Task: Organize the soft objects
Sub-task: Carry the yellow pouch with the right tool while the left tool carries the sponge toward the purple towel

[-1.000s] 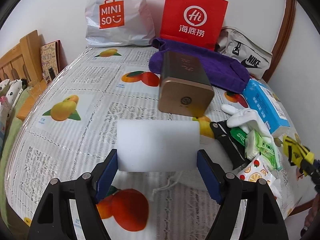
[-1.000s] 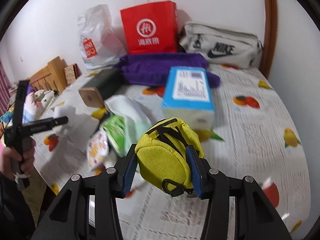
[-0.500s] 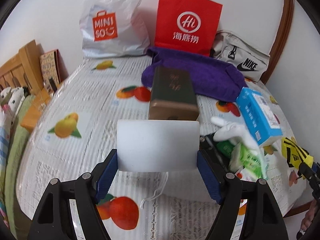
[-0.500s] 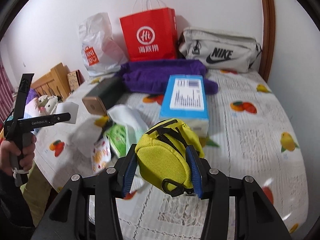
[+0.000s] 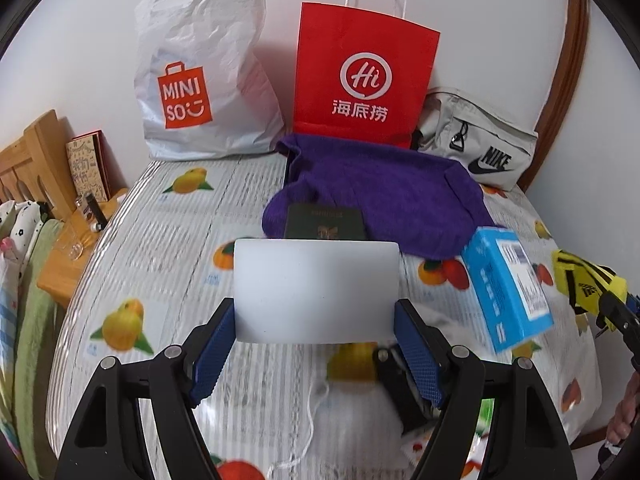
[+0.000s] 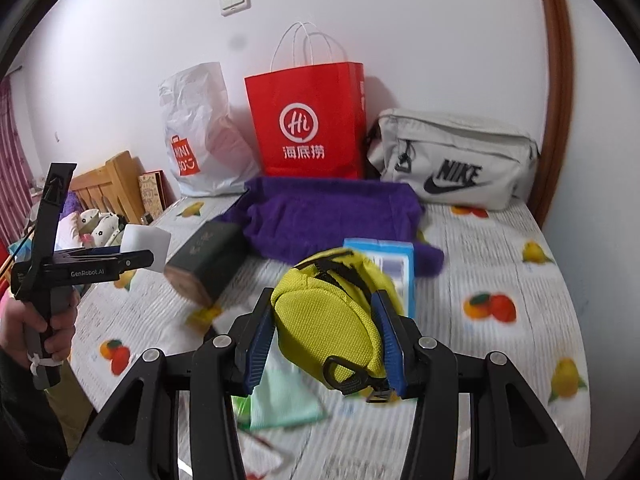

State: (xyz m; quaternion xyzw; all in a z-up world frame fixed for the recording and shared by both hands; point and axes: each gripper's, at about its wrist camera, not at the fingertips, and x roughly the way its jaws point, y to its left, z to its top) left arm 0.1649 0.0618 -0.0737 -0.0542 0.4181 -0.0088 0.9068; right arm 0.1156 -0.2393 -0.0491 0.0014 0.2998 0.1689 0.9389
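Above the bed (image 5: 168,216), left jaws clamp a white block (image 5: 316,290); right jaws squeeze a yellow pouch (image 6: 328,320).

Matt white foam block (image 5: 316,290), woven yellow pouch (image 6: 332,332) (nylon-like), fuzzy purple towel (image 5: 396,196)
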